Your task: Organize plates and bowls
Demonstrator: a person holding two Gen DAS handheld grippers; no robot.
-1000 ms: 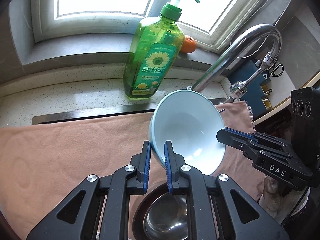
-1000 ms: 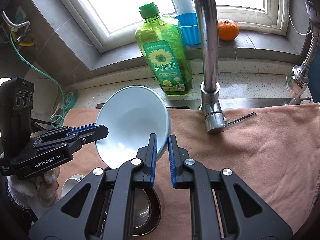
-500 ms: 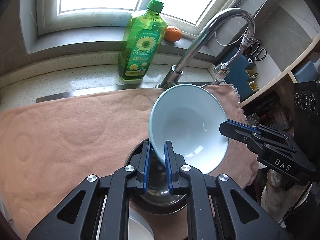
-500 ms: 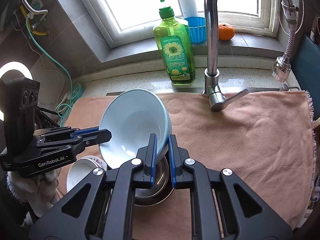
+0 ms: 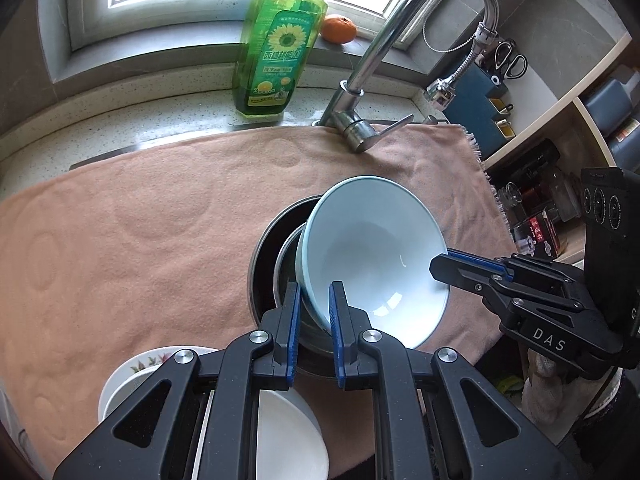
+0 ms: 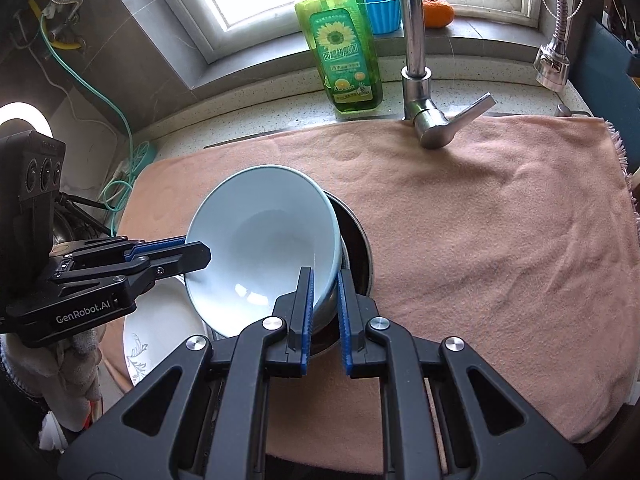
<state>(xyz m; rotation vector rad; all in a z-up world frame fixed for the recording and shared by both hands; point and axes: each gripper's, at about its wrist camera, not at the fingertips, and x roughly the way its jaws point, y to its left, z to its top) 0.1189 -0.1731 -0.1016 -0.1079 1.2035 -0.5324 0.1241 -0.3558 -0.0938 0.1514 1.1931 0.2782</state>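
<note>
One pale blue bowl (image 5: pixel 372 264), one steel bowl (image 5: pixel 288 272) nested in one dark pan (image 5: pixel 264 248), and one white floral plate (image 6: pixel 160 332) sit over the peach towel (image 6: pixel 480 240). The blue bowl is tilted above the steel bowl — two grippers hold it. The left gripper (image 5: pixel 314 308) and right gripper (image 6: pixel 324 296) each have jaws narrowed onto opposite sides of its rim.

Wide bare peach terry towel (image 6: pixel 480 240) to my right, curved chrome faucet (image 6: pixel 416 60) and green dish-soap bottle (image 6: pixel 344 48) blocking behind
</note>
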